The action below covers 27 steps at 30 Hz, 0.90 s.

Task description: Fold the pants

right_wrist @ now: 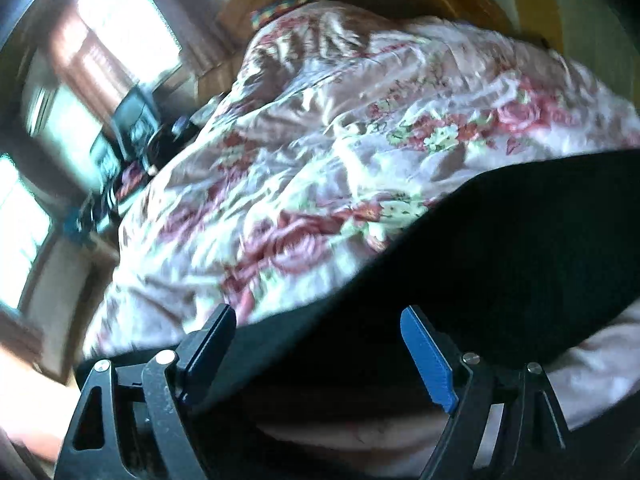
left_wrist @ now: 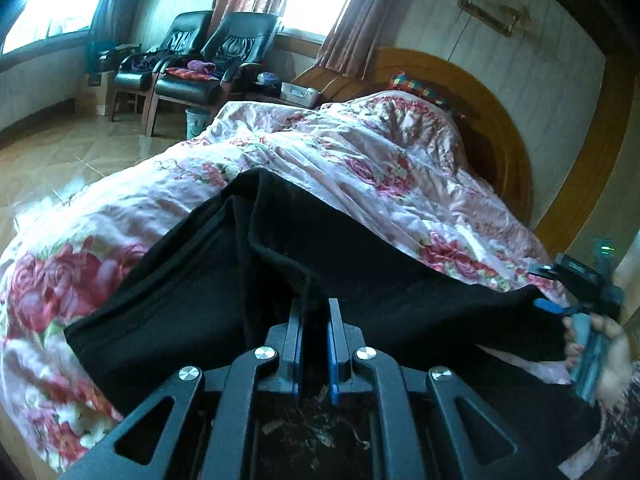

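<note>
Black pants point(left_wrist: 360, 248) lie spread across a floral duvet point(left_wrist: 360, 160) on the bed. In the left wrist view my left gripper point(left_wrist: 316, 312) is shut on a raised fold of the black cloth near the lower middle. At the right edge of that view a hand point(left_wrist: 608, 356) holds my right gripper point(left_wrist: 546, 288) by the pants' far end. In the blurred right wrist view my right gripper point(right_wrist: 318, 320) stands wide open above the pants point(right_wrist: 520, 240). The cloth's edge runs below the jaws and the blue pad point(right_wrist: 428, 356) does not press on it.
A curved wooden headboard point(left_wrist: 520, 128) and a checkered pillow point(left_wrist: 412, 84) are at the bed's far end. Two black armchairs point(left_wrist: 208, 60) and a small bin point(left_wrist: 196, 122) stand on the tiled floor point(left_wrist: 60, 160) to the left of the bed.
</note>
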### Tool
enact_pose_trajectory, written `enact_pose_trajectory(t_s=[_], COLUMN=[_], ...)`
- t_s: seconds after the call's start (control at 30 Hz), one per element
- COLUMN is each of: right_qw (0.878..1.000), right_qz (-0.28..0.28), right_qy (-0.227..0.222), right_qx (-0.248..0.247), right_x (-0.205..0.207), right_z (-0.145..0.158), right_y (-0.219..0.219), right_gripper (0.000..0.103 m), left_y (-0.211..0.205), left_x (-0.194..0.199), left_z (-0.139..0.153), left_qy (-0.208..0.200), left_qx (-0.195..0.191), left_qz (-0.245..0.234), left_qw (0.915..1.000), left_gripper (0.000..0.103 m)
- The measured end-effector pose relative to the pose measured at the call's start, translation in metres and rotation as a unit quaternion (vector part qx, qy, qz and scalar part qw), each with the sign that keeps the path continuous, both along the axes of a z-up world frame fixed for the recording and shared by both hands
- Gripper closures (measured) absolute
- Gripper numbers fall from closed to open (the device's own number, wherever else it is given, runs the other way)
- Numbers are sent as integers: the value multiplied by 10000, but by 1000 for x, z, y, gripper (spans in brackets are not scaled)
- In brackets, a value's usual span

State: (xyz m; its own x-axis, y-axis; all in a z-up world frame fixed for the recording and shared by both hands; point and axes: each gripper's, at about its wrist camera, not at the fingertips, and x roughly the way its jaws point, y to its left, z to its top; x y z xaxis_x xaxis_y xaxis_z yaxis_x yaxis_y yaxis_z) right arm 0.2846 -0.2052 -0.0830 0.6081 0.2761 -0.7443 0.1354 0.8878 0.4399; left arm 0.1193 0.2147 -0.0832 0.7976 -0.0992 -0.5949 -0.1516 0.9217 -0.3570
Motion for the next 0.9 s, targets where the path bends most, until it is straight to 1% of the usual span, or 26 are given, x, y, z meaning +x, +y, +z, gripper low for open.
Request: enact_pose_trajectory(t_s=[0.07,0.13,0.17,0.23,0.27,0.3,0.37,0.47,0.5,0.57,0.6,0.63,0.7,0.73,0.77,0.83,0.87,0.9], right_qw=[9990,9983,9976,9964,9960,9959,9978,9954,9937,9862,9833,9790,9745,9741,9746,9758,9762,9770], right_qz=[-144,-165,-134,28,150,258,467,817,866,1033,1098,1223,1460,1543,1618,1810,1881,1929], right_qy=[404,530,590,712,776,797,390,-444,-702,-1281,-1436,-1613,-1703,-1652,-1526,-1158,-969,-753], right_qx=[-84,-202,-341,-456,-419,-354,-253,-218,-149,166,219,237,60,-109,-247,-416,-468,-513], right_x=[17,26,30,32,31,28,13,-30,-49,-101,-118,-145,-187,-209,-224,-244,-249,-253], right_z=[-9,-15,-18,-24,-27,-29,-14,28,42,65,69,70,57,43,27,-9,-26,-45], right_y=[5,8,10,11,9,7,5,7,7,3,4,7,19,27,36,52,57,62], right_gripper=[18,19,22,50,89,94,94,94,94,94,94,94,94,94,94,94,94,94], left_y=[2,2,2,5,6,8,16,37,46,63,70,77,90,93,97,100,101,102], left_x=[-3,-5,-4,-4,-4,-3,0,3,4,2,0,-4,-11,-14,-19,-28,-34,-40], left_z=[-1,-2,-3,-4,-5,-5,-1,10,16,27,30,31,22,17,5,-13,-21,-31], left_qy=[-12,-13,-3,9,19,37,17,-150,-247,-461,-570,-642,-591,-525,-416,-216,-135,-95], left_qx=[-98,-139,-167,-257,-286,-315,-430,-717,-843,-989,-1032,-1067,-1098,-1158,-1274,-1336,-1353,-1452], left_qz=[-10,-25,-34,-40,-39,-32,-2,124,184,263,299,350,542,605,700,872,948,994], left_qw=[10000,9999,9999,9997,9996,9995,9991,9972,9960,9937,9926,9916,9907,9900,9885,9870,9862,9844], left_gripper=[94,94,94,94,94,94,94,94,94,94,94,94,94,94,94,94,94,94])
